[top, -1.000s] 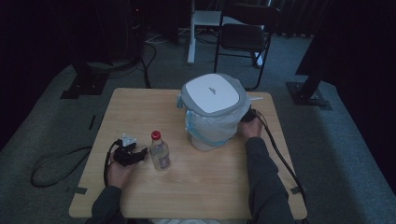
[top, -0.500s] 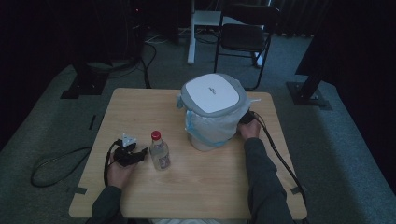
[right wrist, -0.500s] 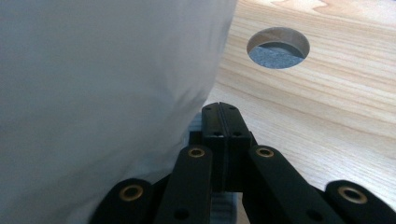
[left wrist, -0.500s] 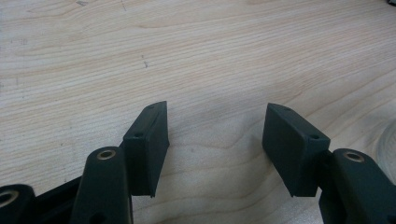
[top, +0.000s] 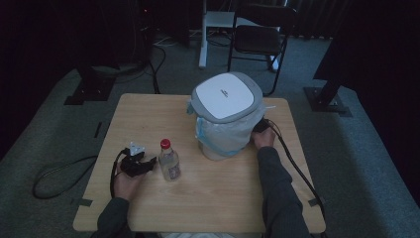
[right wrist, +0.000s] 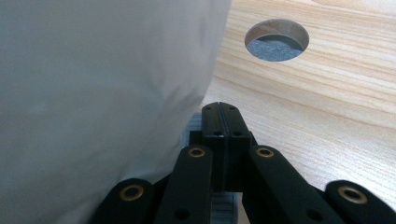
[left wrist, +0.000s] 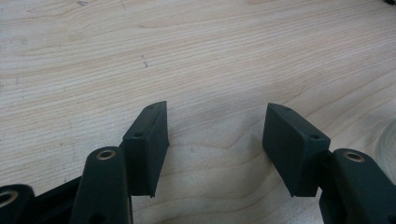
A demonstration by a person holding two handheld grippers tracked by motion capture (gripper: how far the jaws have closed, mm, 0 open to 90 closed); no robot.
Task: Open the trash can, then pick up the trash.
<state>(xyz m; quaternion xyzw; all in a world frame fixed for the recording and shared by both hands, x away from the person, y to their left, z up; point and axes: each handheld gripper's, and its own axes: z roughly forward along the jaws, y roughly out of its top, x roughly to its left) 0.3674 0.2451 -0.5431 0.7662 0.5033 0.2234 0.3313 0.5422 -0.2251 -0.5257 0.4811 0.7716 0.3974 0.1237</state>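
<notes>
black jaws of the left gripper (left wrist: 215, 149) stand wide apart over bare pale wood of the tabletop (left wrist: 196, 60), with nothing between them; the pads (left wrist: 150, 140) touch no object. in the high view this left gripper (top: 136, 162) lies low near the tabletop's left edge, toward the front, in the person's left hand (top: 126, 181), and its open end faces a small clear bottle (top: 169, 161) with a red cap that stands upright just beside it, apart from the jaws.

the right gripper (right wrist: 223, 122) is clenched: its two jaws meet flat against each other with nothing seen between them. it sits just beside the pale, bag-lined wall of the bin (right wrist: 102, 93), at the bin's foot; whether its side presses the bag cannot be told. past it a round cable hole (right wrist: 277, 39) opens in the wood.

in the high view the bin (top: 225, 116), with its grey and white lid shut, stands toward the tabletop's back right, a clear liner with a blue edge hanging around its body. the right gripper (top: 261, 126) is tucked against the bin's right side, held by the right hand (top: 264, 138), near the right edge of the tabletop (top: 148, 114). bottle and bin stand near each other, not touching.
</notes>
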